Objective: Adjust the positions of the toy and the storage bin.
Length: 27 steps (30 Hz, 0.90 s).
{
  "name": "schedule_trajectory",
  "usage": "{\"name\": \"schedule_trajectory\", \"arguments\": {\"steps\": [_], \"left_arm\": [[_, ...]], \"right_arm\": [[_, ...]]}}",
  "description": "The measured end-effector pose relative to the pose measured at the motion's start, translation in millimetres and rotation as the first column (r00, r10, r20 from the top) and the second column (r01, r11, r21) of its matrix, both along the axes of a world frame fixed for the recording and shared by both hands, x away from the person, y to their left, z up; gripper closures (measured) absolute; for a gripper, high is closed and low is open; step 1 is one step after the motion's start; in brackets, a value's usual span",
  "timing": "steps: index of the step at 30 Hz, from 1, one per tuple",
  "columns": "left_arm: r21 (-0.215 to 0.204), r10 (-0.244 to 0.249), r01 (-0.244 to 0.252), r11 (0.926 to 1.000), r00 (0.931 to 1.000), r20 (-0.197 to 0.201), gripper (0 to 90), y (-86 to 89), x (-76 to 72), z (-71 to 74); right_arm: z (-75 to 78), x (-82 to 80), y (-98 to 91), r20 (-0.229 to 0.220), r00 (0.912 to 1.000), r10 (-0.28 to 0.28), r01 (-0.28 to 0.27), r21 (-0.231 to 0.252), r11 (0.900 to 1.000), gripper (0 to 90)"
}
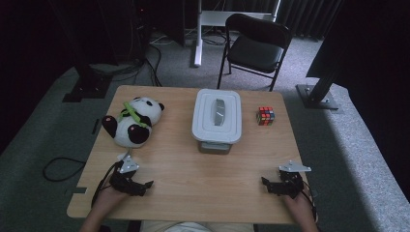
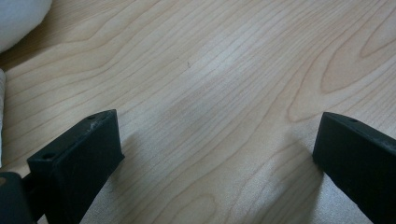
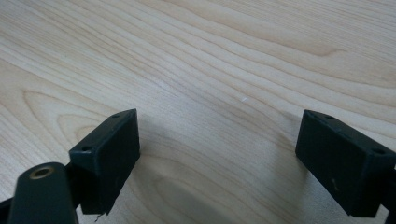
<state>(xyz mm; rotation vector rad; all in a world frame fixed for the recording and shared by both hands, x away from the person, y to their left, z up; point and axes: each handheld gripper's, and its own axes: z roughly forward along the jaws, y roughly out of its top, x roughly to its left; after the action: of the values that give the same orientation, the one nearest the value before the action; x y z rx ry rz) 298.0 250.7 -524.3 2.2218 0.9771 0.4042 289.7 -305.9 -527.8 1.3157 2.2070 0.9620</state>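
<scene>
Currently both grippers are being rested low on the wooden table [image 1: 183, 169], near the bottom edge of the high view. The left gripper [image 1: 145, 186] is being held at lower left, the right gripper [image 1: 268, 186] at lower right; on each, the jaws are being kept wide apart with nothing between them, only bare wood grain.

- Stuffed panda [image 1: 131, 122]: lying at upper left of the tabletop, just above the left gripper and close to it. Long axis is running diagonally, head toward upper right, feet toward lower left. A white edge of it [image 2: 18, 18] is being caught in the upper left corner of the left gripper view.
- White lidded box [image 1: 217, 118]: standing at upper centre, well apart from both grippers, long axis running up the frame.
- Puzzle cube [image 1: 265, 116]: just right of the box, well above the right gripper.

Judgement: the panda is being taken as the nearest thing; the left hand is nearer to it. A short reach up the frame would be needed, jaws set across the body's diagonal.
</scene>
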Motion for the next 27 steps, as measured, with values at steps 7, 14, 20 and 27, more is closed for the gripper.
{"name": "schedule_trajectory", "arguments": {"steps": [7,14,20,27], "left_arm": [[-0.001,0.006,-0.006,1.0000,1.0000,-0.001,1.9,-0.2,-0.4,0.1],[-0.002,0.010,-0.010,0.9999,0.9999,-0.001,1.9,-0.9,-0.8,0.0],[0.002,-0.002,0.002,1.0000,1.0000,-0.001,1.9,-3.9,2.2,0.2],[0.023,-0.032,0.032,0.9992,0.9995,0.000,1.9,-18.4,13.4,2.6]], "right_arm": [[0.2,-0.3,-0.9,-0.003,1.0000,0.000,0.000,0.008,1.0000,13.4],[0.1,-1.2,-1.1,-0.002,1.0000,0.001,-0.001,0.003,1.0000,13.3],[0.1,-1.3,-0.3,-0.001,1.0000,0.002,-0.002,-0.006,1.0000,13.0],[0.1,-0.3,2.3,-0.002,1.0000,-0.003,0.003,-0.006,1.0000,12.6]]}}
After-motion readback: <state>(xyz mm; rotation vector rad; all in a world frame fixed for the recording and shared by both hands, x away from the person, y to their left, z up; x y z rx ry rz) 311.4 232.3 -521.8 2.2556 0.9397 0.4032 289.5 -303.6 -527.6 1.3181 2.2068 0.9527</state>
